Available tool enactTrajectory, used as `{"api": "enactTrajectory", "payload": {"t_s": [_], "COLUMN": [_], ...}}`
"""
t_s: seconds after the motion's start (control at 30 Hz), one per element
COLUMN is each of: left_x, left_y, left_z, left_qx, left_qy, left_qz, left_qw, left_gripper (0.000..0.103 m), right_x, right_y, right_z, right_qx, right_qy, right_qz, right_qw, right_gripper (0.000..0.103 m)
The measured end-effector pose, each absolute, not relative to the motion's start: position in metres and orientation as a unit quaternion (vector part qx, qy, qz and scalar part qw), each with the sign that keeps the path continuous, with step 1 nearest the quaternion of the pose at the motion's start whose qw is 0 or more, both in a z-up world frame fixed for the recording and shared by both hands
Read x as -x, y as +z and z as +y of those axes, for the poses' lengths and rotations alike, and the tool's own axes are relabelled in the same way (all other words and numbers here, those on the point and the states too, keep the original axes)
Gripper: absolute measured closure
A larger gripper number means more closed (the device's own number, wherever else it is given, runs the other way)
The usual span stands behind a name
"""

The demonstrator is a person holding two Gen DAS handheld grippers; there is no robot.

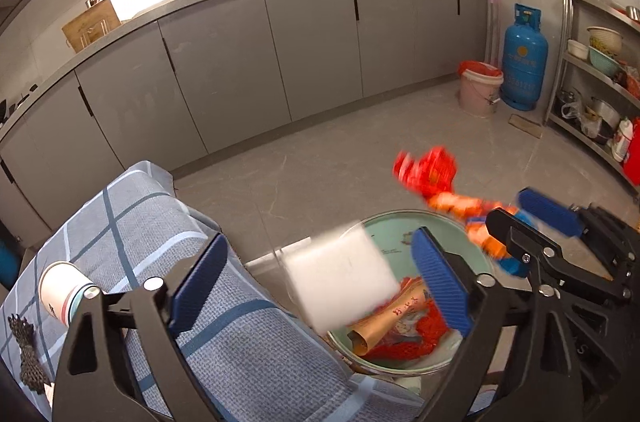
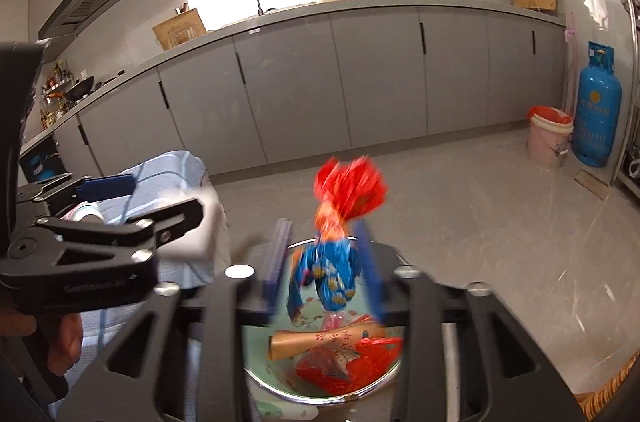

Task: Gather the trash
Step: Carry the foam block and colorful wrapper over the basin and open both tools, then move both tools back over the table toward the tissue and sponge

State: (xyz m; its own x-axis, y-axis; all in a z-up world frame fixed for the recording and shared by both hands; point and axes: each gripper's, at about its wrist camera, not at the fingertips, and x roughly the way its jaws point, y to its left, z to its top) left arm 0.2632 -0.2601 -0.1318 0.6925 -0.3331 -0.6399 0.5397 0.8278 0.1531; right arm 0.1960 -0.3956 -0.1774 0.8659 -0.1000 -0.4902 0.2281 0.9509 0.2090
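Green bin: a round pale green enamel basin [image 1: 476, 254] stands on the grey tiled floor [image 1: 320, 166] just beside the cloth-covered table [image 1: 248, 350]; it lies below both tools.
Bin contents: a rolled tan paper printed with red characters [image 2: 320, 342] and crumpled red mesh netting [image 2: 372, 362] lie at the bottom.
Left gripper [image 1: 320, 286]: jaws spread wide, blue ribbed pads well apart and pressing on nothing.
White piece: a blurred white square of paper or foam [image 1: 340, 282] sits between the left pads, clear of both, above the basin's near rim.
Right gripper [image 2: 324, 262]: jaws parted, blue pads either side of the wrapper; heavy blur, but no grip shows.
Wrapper: a crumpled blue, orange and red plastic snack wrapper [image 2: 336, 254] hangs between the right pads over the basin, its red end uppermost.
Table top: a white paper cup with a teal band [image 1: 66, 296] lies tipped on the blue-grey checked cloth, near a dark knotted cord [image 1: 28, 358].
Background: grey cabinets [image 1: 312, 50], a blue gas cylinder [image 1: 522, 62] and a pink bucket lined with a red bag [image 1: 478, 88].
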Motion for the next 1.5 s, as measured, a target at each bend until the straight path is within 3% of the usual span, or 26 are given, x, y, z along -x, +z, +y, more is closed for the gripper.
{"api": "enactTrajectory", "payload": {"t_s": [0.83, 1.5], "left_x": [-0.238, -0.200], "left_y": [-0.124, -0.090], "left_z": [-0.199, -0.031], "left_qx": [-0.155, -0.113], "left_qy": [-0.186, -0.052], "left_qz": [0.319, 0.295], "left_qw": [0.916, 0.948], "left_gripper": [0.005, 0.005], "right_x": [-0.172, -0.181], "right_y": [-0.188, -0.157], "right_z": [-0.367, -0.217], "right_qx": [-0.151, -0.080], "right_qy": [-0.085, 0.042], "right_qz": [0.269, 0.280], "right_qw": [0.947, 0.956], "right_gripper": [0.039, 0.031]}}
